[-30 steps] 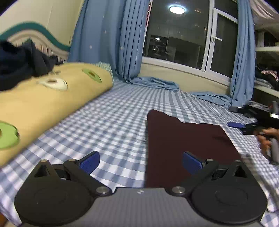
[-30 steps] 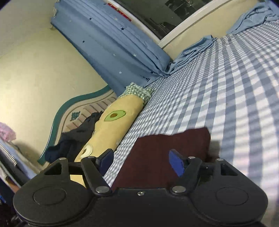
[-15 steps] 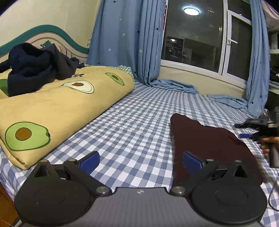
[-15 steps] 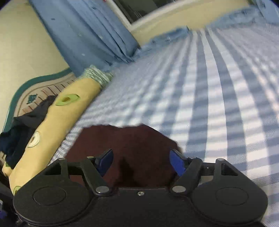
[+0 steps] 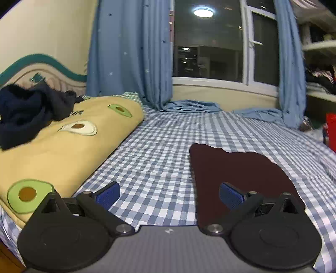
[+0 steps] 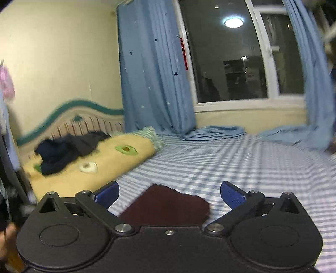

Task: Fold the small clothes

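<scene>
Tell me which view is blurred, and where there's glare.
Right wrist view: motion blur smears the sheet checks into stripes and softens the quilt; the garment edge stays readable. Left wrist view: mostly sharp, checks crisp, slight blur at the far right. Both: the ceiling lamp reflects brightly in the dark window.

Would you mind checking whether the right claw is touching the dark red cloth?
Apart. The right wrist view shows the right claw opening, pads wide above the flat dark red cloth, nothing between them.

Maroon garment: near end hidden behind right tool's body. Red object right of bed: cropped, unidentifiable. Bedsheet beyond garment: motion-blurred.
</scene>
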Tool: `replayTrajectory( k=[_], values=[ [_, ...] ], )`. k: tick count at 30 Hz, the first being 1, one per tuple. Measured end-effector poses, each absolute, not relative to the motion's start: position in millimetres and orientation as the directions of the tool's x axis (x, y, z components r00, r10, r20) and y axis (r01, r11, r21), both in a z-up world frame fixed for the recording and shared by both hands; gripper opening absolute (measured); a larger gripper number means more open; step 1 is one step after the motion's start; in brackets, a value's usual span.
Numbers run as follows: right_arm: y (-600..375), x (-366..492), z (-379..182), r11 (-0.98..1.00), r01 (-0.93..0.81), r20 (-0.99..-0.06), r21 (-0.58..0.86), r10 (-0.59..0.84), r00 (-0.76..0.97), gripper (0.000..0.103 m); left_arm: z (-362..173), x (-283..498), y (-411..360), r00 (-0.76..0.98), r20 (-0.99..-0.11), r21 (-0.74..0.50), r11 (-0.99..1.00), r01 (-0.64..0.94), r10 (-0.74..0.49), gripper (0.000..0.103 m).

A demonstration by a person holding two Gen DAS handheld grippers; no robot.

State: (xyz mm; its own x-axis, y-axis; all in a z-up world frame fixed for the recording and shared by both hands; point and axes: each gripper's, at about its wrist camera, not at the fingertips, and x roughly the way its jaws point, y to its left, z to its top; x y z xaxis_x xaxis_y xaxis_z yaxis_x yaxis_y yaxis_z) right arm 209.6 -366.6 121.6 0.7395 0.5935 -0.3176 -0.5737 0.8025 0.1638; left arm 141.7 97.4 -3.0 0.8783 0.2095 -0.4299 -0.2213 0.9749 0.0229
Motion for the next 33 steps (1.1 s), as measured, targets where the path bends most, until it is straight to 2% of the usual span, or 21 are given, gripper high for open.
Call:
replayTrajectory(
  k=[2,5,10,14,19,24,33],
  values=[
    [-369.1,167.1,140.8,0.834,-0.546,-0.349,0.084,0.537,0.768,0.102,2.1,138.7,91.0,0.87,-0.455,0.043,0.98,-0.193,0.191,0.103],
    [-362.7,120.0,138.9,0.863,-0.505,-0.368,0.026,0.477,0.798,0.102,4.4,137.2,80.1,0.839,-0.519,0.064,0.986,-0.151,0.162,0.103],
    [-325.6,102.9,63.4,0.888,-0.447,-0.403,0.108,0.45,0.797,0.102,-3.5,136.5,64.2,0.804,-0.583,0.056,0.993,-0.103,0.116,0.103],
    [-298.7,124.6,-4.5,0.94,-0.266,-0.482,0.212,0.338,0.809,0.102,-9.8,129.5,61.9,0.795,-0.597,0.032,0.993,-0.11,0.108,0.103],
    [-267.0,148.9,-48.0,0.959,-0.23,-0.591,0.164,0.282,0.756,0.102,-15.7,122.6,58.4,0.784,-0.61,0.038,0.992,-0.119,0.117,0.103],
    [-245.5,138.6,-52.1,0.942,-0.29,-0.578,0.172,0.334,0.745,0.102,-24.3,117.2,54.2,0.784,-0.61,0.066,0.993,-0.095,0.115,0.103],
    [-239.2,110.9,-41.4,0.947,-0.299,-0.544,0.12,0.315,0.778,0.102,-35.4,106.2,55.1,0.802,-0.591,0.052,0.996,-0.072,0.089,0.103]
  ],
)
